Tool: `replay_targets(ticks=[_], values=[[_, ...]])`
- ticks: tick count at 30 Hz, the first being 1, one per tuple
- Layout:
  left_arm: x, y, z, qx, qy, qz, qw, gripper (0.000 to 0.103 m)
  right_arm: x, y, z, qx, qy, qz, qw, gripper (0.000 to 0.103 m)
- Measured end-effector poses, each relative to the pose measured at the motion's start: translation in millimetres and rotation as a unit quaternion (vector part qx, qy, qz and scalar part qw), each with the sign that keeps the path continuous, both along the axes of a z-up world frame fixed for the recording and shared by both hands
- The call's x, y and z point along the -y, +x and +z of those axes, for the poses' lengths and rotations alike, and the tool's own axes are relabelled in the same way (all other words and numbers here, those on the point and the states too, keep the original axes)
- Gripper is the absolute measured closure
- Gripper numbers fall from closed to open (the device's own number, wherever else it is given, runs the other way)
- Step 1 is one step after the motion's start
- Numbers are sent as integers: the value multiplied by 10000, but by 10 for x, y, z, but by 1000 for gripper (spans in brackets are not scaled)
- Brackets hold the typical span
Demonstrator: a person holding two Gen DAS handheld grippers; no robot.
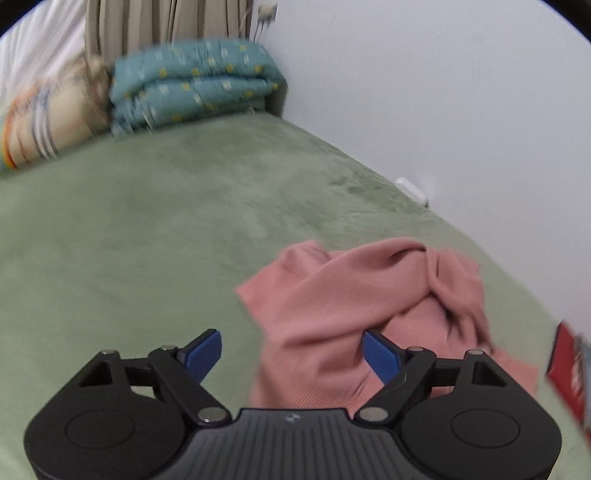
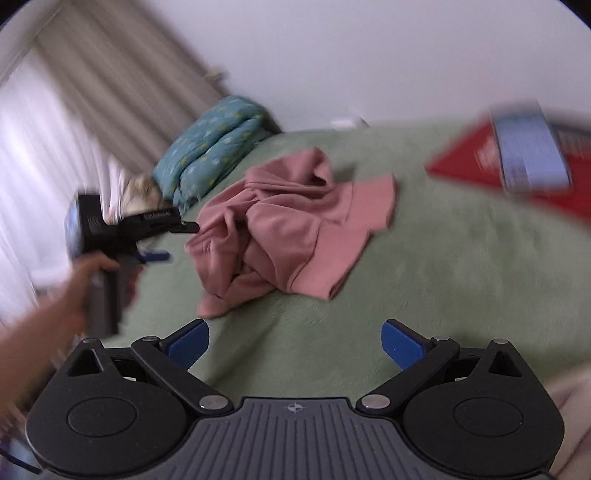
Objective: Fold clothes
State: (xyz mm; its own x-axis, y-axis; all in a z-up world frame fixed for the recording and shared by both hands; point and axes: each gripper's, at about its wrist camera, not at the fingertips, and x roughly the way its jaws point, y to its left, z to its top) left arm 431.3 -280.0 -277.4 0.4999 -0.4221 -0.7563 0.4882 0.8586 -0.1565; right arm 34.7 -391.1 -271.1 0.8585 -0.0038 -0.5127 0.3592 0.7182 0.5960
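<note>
Looking down both wrist cams: pink garment (image 2: 291, 225) lies crumpled in a heap on the green bedspread (image 2: 461, 266), unfolded. My left gripper (image 1: 291, 350) hangs w/ jaws spread wide, nothing btwn them; the garment sits right ahead of it and to its right, w/ the right blue finger (image 1: 380, 356) over the cloth's near edge — can't tell if touching. From the right cam, the left gripper (image 2: 181, 240) shows side-on at the heap's left edge, held by a hand (image 2: 86, 280). My right gripper (image 2: 295, 343) is also released, jaws wide, empty, over bare bedspread; garment lies ahead, apart from its tips. Teal quilt (image 1: 195, 85) folded at the bed's far end by the curtain (image 1: 166, 22). Red item (image 2: 491, 162) near the far right, blurred.
</note>
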Motion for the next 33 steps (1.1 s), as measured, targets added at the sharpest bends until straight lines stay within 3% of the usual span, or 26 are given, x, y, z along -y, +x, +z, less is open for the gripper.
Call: replay_targets(ticks=[1, 2, 3, 4, 6, 10, 13, 15, 22, 29, 33], values=[[64, 89, -75, -204, 98, 27, 9997, 25, 59, 8, -24, 7, 58, -24, 10000, 2], [81, 129, -123, -340, 121, 16, 9993, 39, 159, 62, 18, 44, -88, -9, 10000, 2], [94, 164, -150, -490, 84, -47, 9988, 92, 146, 74, 18, 68, -102, 41, 9999, 2], [87, 200, -162, -722, -13, -40, 9974, 99, 139, 92, 10, 89, -57, 124, 9999, 2], [16, 220, -114, -837, -210, 130, 9962, 99, 117, 129, 6, 50, -55, 181, 9998, 2], [-311, 156, 132, -466, -332, 354, 9977, 98, 55, 190, 17, -102, -188, 173, 9996, 2], [-684, 78, 355, -170, -399, 572, 9974, 98, -50, 257, 51, -620, -583, 9, 9964, 1], [-932, 26, 503, 27, -443, 716, 9964, 99, -121, 267, 81, -565, -712, 102, 9958, 1], [-2300, -788, 344, -114, -179, 1506, 9884, 99, -371, 301, 185, -371, -1161, 430, 9916, 1], [-3679, -1617, 169, -275, 96, 2292, 9730, 97, -620, 335, 290, -176, -1606, 755, 9840, 3], [-3523, -1784, 476, 404, 657, 1902, 9787, 83, -763, 355, 350, -64, -1858, 941, 9781, 2]])
